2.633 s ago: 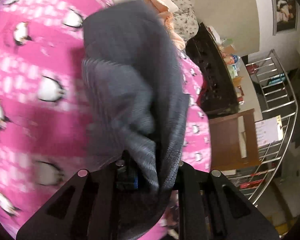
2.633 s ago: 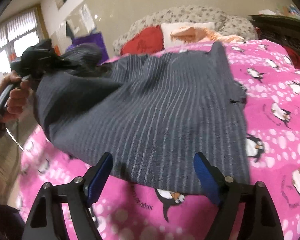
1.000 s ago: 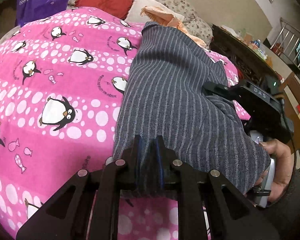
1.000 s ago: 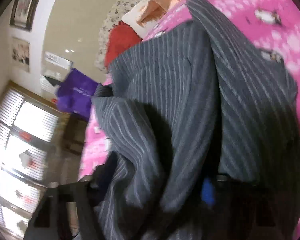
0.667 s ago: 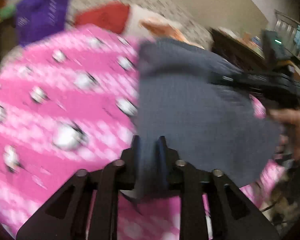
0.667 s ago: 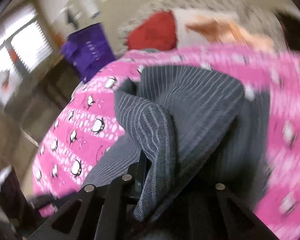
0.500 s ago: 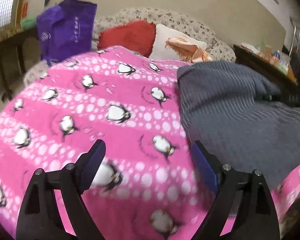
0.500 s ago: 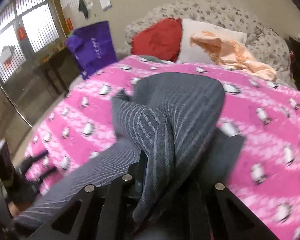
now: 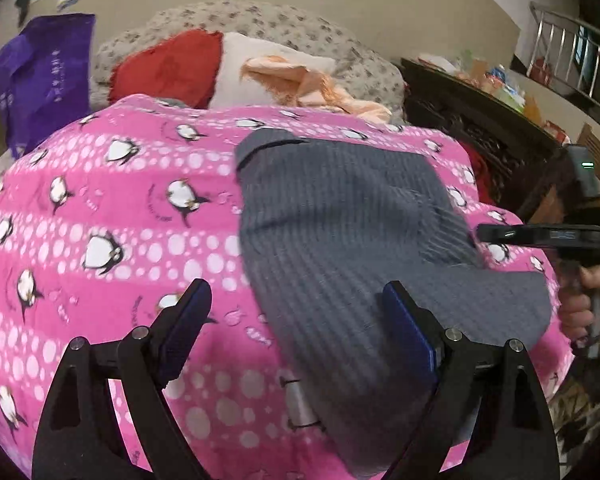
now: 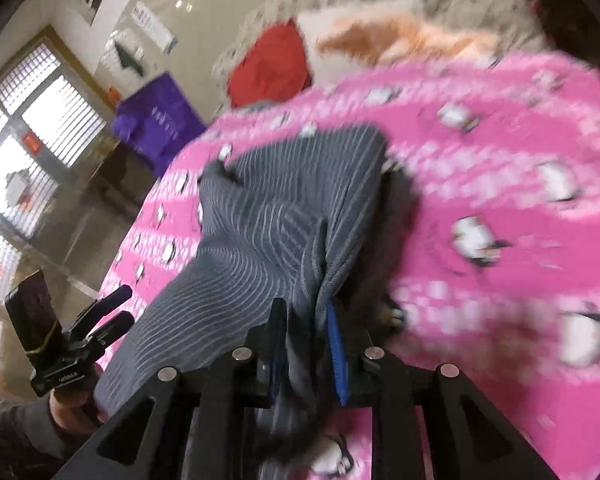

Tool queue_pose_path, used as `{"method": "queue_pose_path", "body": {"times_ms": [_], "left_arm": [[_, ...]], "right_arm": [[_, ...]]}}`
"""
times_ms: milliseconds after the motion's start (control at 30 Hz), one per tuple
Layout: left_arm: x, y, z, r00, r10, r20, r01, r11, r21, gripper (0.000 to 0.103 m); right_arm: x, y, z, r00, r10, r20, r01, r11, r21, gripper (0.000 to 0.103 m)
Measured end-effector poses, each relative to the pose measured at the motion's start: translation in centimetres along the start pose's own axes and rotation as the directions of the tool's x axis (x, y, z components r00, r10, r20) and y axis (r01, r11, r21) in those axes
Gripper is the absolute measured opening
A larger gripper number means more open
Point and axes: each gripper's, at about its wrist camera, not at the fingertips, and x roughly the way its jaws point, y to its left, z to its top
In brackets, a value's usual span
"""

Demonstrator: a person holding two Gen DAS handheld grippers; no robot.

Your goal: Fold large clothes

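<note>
with the left gripper [image 9: 296, 320] wide and empty, and the right gripper [image 10: 306, 344] narrow, opening on a bunched fold of the grey trousers [image 9: 352, 248], probably risking slippage onto the pink blanket [image 9: 100, 200].

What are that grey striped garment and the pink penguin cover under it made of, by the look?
Grey striped garment: seemingly a thin woven suiting cloth, matte, with fine pale pinstripes; it drapes and creases softly. Pink penguin cover: probably printed fleece or plush, with a soft, non-shiny surface, though blur hides the pile.
</note>
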Motion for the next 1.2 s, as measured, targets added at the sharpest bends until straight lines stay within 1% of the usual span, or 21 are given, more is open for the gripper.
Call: {"method": "queue_pose_path", "body": {"times_ms": [67,133,200,233,267,300,333,367,400,467,533,600,633,667,733,833,933,967,1067,1133,1200], "left_arm": [[0.0,-0.4,0.8,1.000,0.008,0.000,-0.008,1.000,0.010,0.087],[-0.1,-0.3,1.6,1.000,0.011,0.013,-0.011,1.000,0.001,0.087],[0.4,0.4,2.2,1.000,0.002,-0.005,-0.003,0.999,-0.040,0.087],[0.7,0.6,2.5,1.000,-0.006,-0.016,0.005,0.999,-0.052,0.087],[0.9,0.5,2.9,1.000,-0.016,-0.026,0.014,0.999,-0.053,0.087],[1.4,0.4,3.4,0.999,-0.024,-0.041,0.022,0.998,-0.051,0.087],[1.6,0.1,3.8,0.998,-0.020,-0.055,0.017,0.999,-0.046,0.087],[2.3,-0.7,4.0,0.994,-0.014,-0.109,0.014,1.000,-0.005,0.087],[2.7,-1.2,3.9,0.988,-0.017,-0.155,0.021,0.999,0.026,0.087],[3.4,-2.0,2.0,0.975,-0.026,-0.223,0.044,0.996,0.075,0.087],[4.2,-2.1,-1.1,0.964,0.015,-0.265,0.016,0.993,0.115,0.087],[5.0,-0.7,-4.2,0.954,-0.017,-0.298,0.027,0.999,0.027,0.088],[5.0,0.2,-5.4,0.954,-0.055,-0.296,0.043,0.998,-0.047,0.088],[5.0,0.4,-5.8,0.955,-0.061,-0.291,0.044,0.997,-0.065,0.089],[4.4,-0.2,-6.1,0.966,-0.027,-0.257,0.024,1.000,-0.014,0.089],[3.7,-1.4,-6.4,0.979,0.027,-0.204,-0.009,0.996,0.090,0.089],[2.8,-1.0,-6.7,0.982,-0.004,-0.188,0.020,0.997,0.081,0.089],[1.9,-0.4,-6.3,0.986,-0.034,-0.163,0.046,0.996,0.071,0.089],[-1.8,0.2,-5.0,0.999,-0.021,-0.032,0.023,0.997,0.072,0.088],[-2.9,-0.3,-4.4,0.999,-0.031,-0.014,0.032,0.995,0.094,0.088],[-4.1,-1.9,-4.5,0.999,-0.046,-0.003,0.046,0.986,0.159,0.088]], "right_arm": [[-3.1,2.0,-1.2,0.997,0.016,0.069,-0.013,0.999,-0.046,0.019],[-4.7,5.2,-2.9,0.997,-0.004,0.081,0.014,0.993,-0.115,0.019],[-5.4,8.2,-4.3,0.995,-0.012,0.097,0.030,0.982,-0.187,0.019],[-5.5,9.2,-4.9,0.993,-0.037,0.110,0.061,0.974,-0.220,0.019],[-4.9,10.5,-4.9,0.985,-0.107,0.138,0.139,0.959,-0.248,0.019],[-4.1,10.8,-4.9,0.982,-0.124,0.140,0.156,0.958,-0.241,0.019],[-2.6,10.5,-5.1,0.990,-0.117,0.082,0.132,0.971,-0.202,0.019],[-1.0,10.4,-5.2,0.990,-0.138,0.025,0.140,0.973,-0.182,0.019],[-0.2,10.6,-6.0,0.986,-0.167,0.016,0.167,0.966,-0.196,0.019],[1.0,10.9,-8.3,0.977,-0.213,0.025,0.213,0.948,-0.239,0.019],[2.8,10.0,-11.0,0.973,-0.231,-0.009,0.225,0.953,-0.204,0.019],[4.0,8.5,-12.9,0.981,-0.195,-0.009,0.192,0.972,-0.137,0.019],[4.0,8.0,-14.0,0.983,-0.176,0.043,0.180,0.978,-0.106,0.020],[3.8,7.7,-14.8,0.984,-0.161,0.078,0.168,0.983,-0.081,0.020],[3.6,7.5,-15.9,0.983,-0.147,0.109,0.154,0.986,-0.059,0.020],[3.4,7.6,-16.4,0.983,-0.146,0.116,0.155,0.985,-0.079,0.020],[3.1,7.4,-16.3,0.988,-0.122,0.099,0.131,0.988,-0.086,0.020],[2.9,7.4,-16.2,0.990,-0.106,0.095,0.113,0.991,-0.070,0.020],[2.8,7.0,-16.1,0.992,-0.087,0.094,0.091,0.995,-0.041,0.019],[2.8,7.1,-16.3,0.990,-0.101,0.096,0.106,0.993,-0.050,0.019],[2.7,7.2,-16.3,0.990,-0.106,0.095,0.110,0.993,-0.043,0.019]]}}
